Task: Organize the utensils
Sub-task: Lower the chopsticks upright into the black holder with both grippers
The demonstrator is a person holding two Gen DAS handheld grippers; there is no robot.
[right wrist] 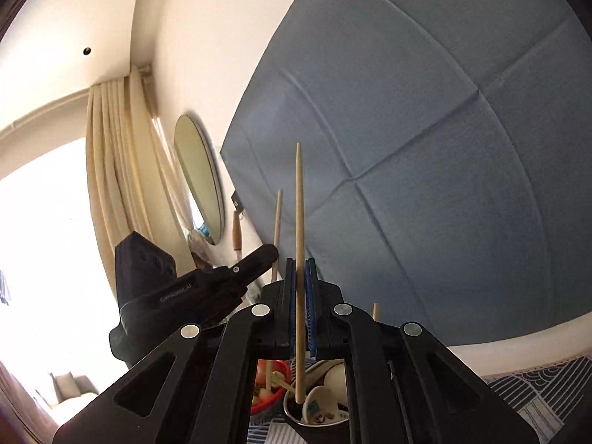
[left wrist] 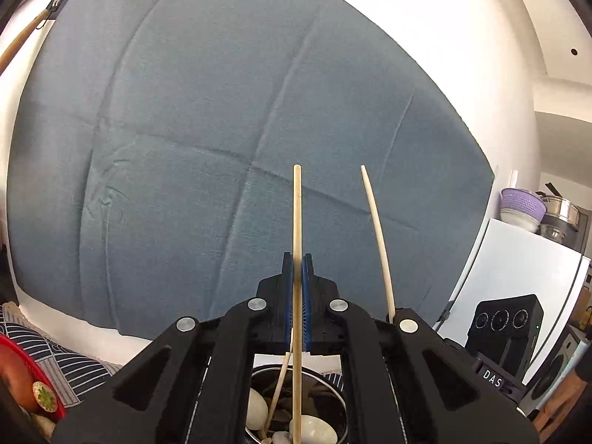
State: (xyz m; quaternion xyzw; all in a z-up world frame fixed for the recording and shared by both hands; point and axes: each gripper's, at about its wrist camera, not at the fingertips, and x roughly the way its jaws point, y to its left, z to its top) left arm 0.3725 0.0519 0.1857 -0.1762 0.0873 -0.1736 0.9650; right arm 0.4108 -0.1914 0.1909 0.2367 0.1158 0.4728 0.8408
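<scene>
A pale wooden chopstick (left wrist: 297, 229) stands upright between the blue pads of the left gripper (left wrist: 297, 270), which is clamped on it; its lower end reaches down into a metal cup (left wrist: 335, 388) below the gripper. That cup holds white spoons (left wrist: 314, 431) and a thinner pale stick (left wrist: 279, 381) leaning to the left. A second chopstick (left wrist: 377, 236), curving in the lens, rises just to the right of the left gripper, apart from the first one.

In the right wrist view, the right gripper (right wrist: 300, 281) is closed on another chopstick (right wrist: 299, 229), pointed end up, its lower end dipping into a cup (right wrist: 296, 412) that holds a patterned white spoon (right wrist: 318, 403). Beside this cup sits a red basket (right wrist: 275, 399) with food pieces. The other gripper's black body (right wrist: 207, 285) shows to the left, with a stick (right wrist: 276, 229) rising behind it.

Behind everything hangs a creased blue cloth (left wrist: 222, 129) on a white wall. A striped patterned cloth (right wrist: 536, 384) covers the surface. A cream curtain (right wrist: 118, 170) and an oval mirror (right wrist: 199, 177) are at the left of the right wrist view.
</scene>
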